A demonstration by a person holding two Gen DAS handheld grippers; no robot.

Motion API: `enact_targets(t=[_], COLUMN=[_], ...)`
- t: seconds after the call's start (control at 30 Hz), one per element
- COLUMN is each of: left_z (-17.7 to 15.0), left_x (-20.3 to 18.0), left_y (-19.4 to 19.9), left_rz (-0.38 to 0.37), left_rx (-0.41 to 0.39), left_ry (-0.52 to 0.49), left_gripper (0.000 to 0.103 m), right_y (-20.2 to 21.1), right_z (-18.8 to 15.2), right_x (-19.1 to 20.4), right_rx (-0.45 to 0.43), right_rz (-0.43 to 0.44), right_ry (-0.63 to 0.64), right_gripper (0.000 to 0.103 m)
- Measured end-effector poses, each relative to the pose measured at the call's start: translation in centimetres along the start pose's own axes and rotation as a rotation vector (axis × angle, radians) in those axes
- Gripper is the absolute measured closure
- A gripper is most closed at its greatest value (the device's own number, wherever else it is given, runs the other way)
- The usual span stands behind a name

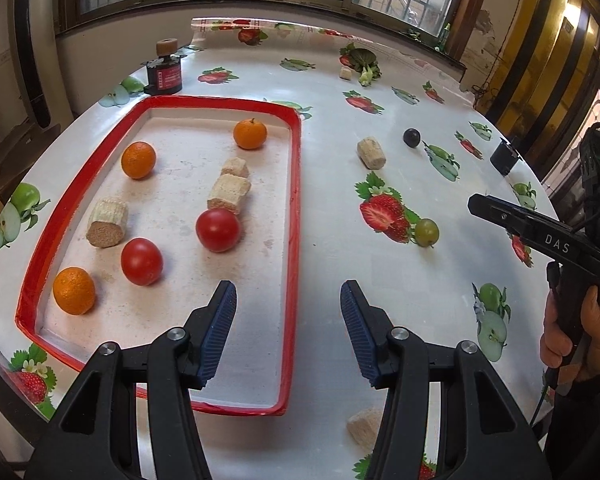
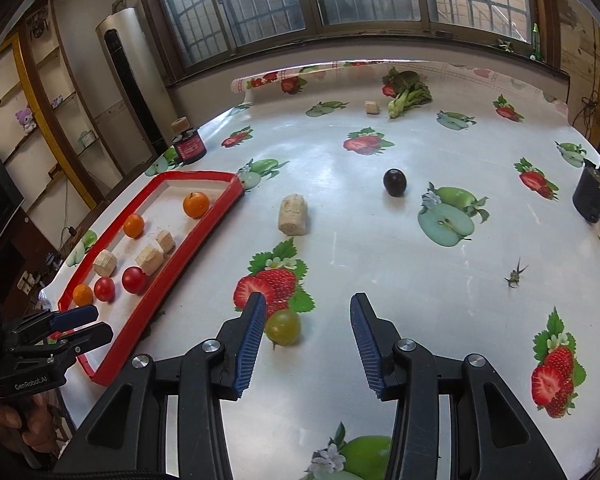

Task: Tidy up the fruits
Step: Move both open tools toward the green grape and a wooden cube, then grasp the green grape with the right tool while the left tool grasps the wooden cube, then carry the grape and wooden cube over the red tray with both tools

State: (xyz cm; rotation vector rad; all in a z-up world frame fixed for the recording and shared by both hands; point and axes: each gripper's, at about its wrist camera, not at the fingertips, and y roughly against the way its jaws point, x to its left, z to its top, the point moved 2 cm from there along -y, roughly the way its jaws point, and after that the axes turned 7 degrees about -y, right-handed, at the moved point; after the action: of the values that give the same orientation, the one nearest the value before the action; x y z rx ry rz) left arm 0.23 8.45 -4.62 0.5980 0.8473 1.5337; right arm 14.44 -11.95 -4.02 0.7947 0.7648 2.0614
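Note:
A red-rimmed tray (image 1: 296, 216) holds three oranges (image 1: 138, 159), two tomatoes (image 1: 218, 229) and three cork-like blocks (image 1: 229, 193). My left gripper (image 1: 288, 292) hangs open over the tray's right rim, with nothing between its fingers. On the fruit-print table lie a green grape (image 2: 283, 327), a dark grape (image 2: 395, 182) and a cork block (image 2: 293, 215). My right gripper (image 2: 308, 300) is open, low over the table. The green grape sits just inside its left finger (image 2: 252, 336); I see no pad pressing on it. In the left wrist view the right gripper (image 1: 484, 206) reaches in above the green grape (image 1: 427, 232).
A black jar with a red label (image 1: 165, 76) stands behind the tray. Leafy greens (image 2: 408, 88) and a small cork (image 2: 372, 107) lie at the far edge. A black cup (image 2: 592, 194) stands at the right edge, a dry stem (image 2: 515, 274) before it. Another cork (image 1: 364, 426) lies near the front.

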Motion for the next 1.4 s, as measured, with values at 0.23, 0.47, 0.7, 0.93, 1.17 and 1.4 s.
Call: enact_targets(t=[0.23,0.47,0.7,0.93,1.17,1.4], left_z=[-0.5,-2.9,-5.3,-6.8,-6.2,-3.7], left_x=[-1.6,-2.6,-4.5,-5.5,-5.0,-5.3], left_y=[-0.1,1.1,2.1,0.1,-0.7,0.9], left_rz=[-0.023,-0.059,-0.103,-0.09,-0.101,-0.109], left_rx=[0.019,0.042,0.039,0.093,0.076,0.001], left_ry=[-0.053,-0.095,-0.172,-0.235,-0.215,-0.194], left_gripper=[0.05,0.05,0.04,0.043,0.074,0.074], right_y=[0.2,-0.2,-2.3,-5.0,-5.9,-4.2], right_z=[-0.2,-1.1,-1.9,-2.1,-2.3,-2.2], right_x=[-1.4,0.0,1.8,2.5,2.6,2.6], right_rx=[0.002,0.018,0.065,0.103,0.1,0.069], right_rz=[-0.011,0.015,0.042,0.028,-0.006,0.002], right_ry=[-0.021,0.006,0.038,0.052,0.069,0.085], right_gripper=[0.057,0.057,0.057,0.057,0.073,0.077])
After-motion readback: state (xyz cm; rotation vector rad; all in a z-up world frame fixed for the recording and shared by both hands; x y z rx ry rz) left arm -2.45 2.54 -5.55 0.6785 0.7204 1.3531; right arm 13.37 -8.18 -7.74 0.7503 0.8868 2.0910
